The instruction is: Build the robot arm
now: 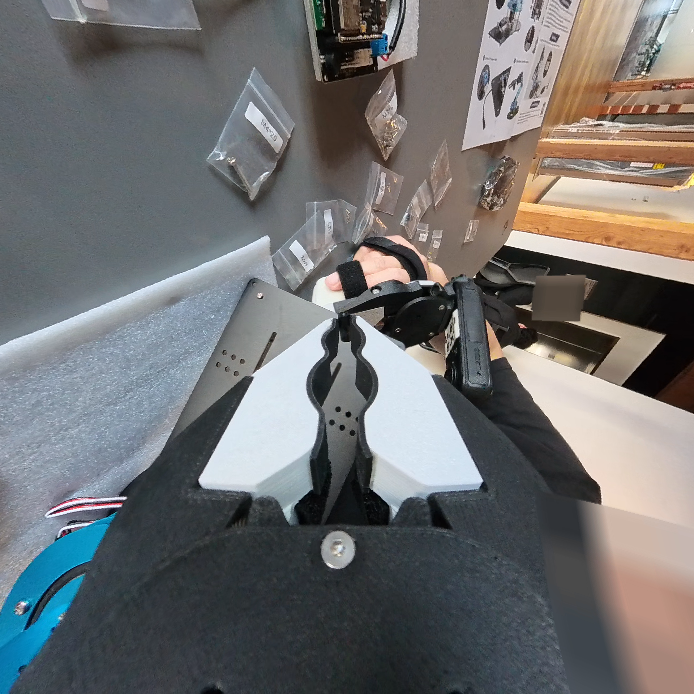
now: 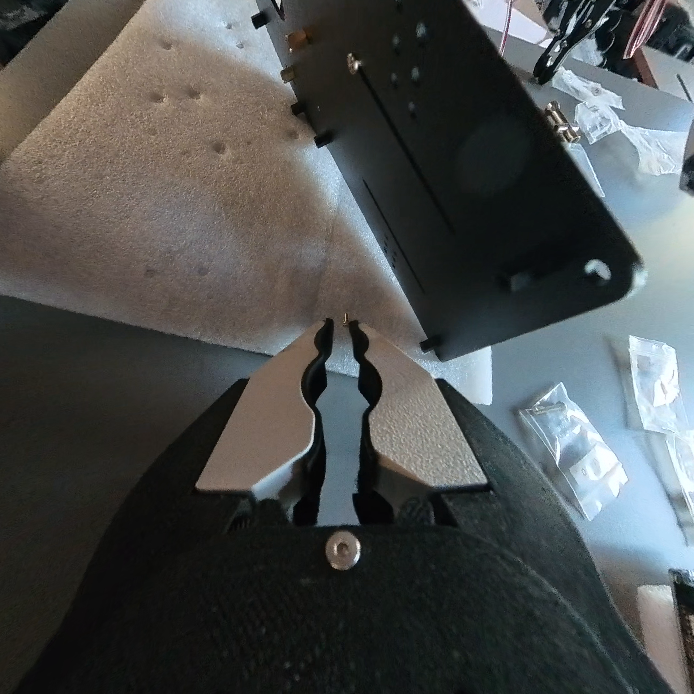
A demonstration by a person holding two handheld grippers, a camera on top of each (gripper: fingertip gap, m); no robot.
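Observation:
My left gripper (image 1: 343, 325) is shut on a black metal plate (image 1: 240, 349) with holes and a slot, and the plate runs edge-on between its white fingers. In the right wrist view the plate (image 2: 469, 169) hangs tilted above a white foam sheet (image 2: 150, 187). It carries brass and black standoffs. My right gripper (image 2: 340, 323) points down at the foam, its jaws a narrow gap apart. A tiny screw (image 2: 344, 319) sits at its tips, close to the right one. In the left wrist view the right gripper (image 1: 343, 332) is held by a strapped hand (image 1: 379, 263) just beyond my left fingertips.
Several small clear bags of screws (image 1: 251, 139) lie on the grey table, and more show in the right wrist view (image 2: 574, 450). A circuit board (image 1: 349, 37) and a printed sheet (image 1: 518, 67) lie farther off. A blue part with wires (image 1: 49, 574) is near left. A black claw part (image 2: 555, 52) lies beyond the plate. About 12 cm separates my left fingertips from my right.

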